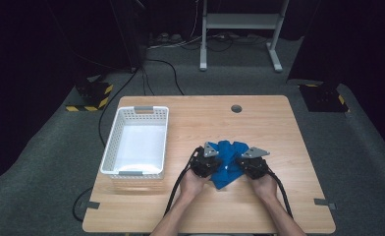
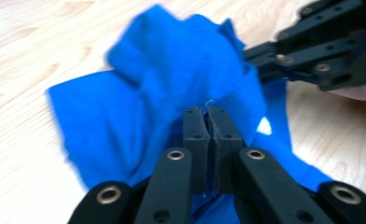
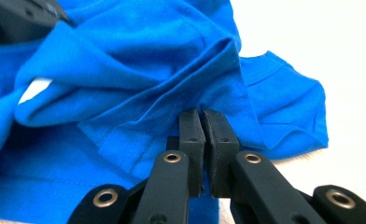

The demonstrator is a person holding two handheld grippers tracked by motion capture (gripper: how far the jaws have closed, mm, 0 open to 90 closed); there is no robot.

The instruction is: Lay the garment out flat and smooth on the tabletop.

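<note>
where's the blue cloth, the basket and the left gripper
blue cloth (image 1: pixel 228 169), high view, bare middle between the grippers
basket (image 1: pixel 110 142), high view, its left wall
left gripper (image 2: pixel 207 122), left gripper view, between its shut fingertips, cloth at the pads

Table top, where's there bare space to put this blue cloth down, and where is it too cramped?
Free: the wood behind the blue cloth up to the round hole, the right side of the table, and the white basket, whose floor is bare. Crowded: near centre, where the left gripper and right gripper sit shut at the cloth.
</note>
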